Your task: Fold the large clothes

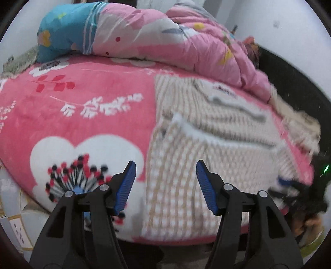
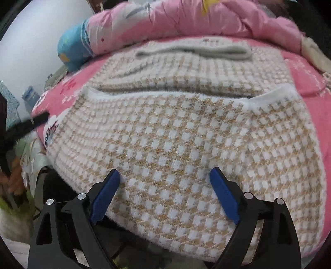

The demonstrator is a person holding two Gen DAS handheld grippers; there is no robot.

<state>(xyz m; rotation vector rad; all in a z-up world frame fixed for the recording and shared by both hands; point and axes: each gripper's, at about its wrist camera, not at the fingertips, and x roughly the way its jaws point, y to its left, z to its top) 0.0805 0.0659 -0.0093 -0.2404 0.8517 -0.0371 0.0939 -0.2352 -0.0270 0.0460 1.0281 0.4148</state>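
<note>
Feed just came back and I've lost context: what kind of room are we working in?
Most likely a bedroom: the knit sweater lies on a bed covered by a pink floral blanket, with a bunched pink quilt behind it.

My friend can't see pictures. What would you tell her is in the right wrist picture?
A fuzzy tan-and-white checked sweater lies spread over a pink blanket, filling most of the picture. The right claw is open just above its near edge, holding nothing. A pink quilt is bunched up behind.

Black tongs [image 1: 166,187], blue ribbed pads [image 1: 126,187] (silver pivot screws).
</note>
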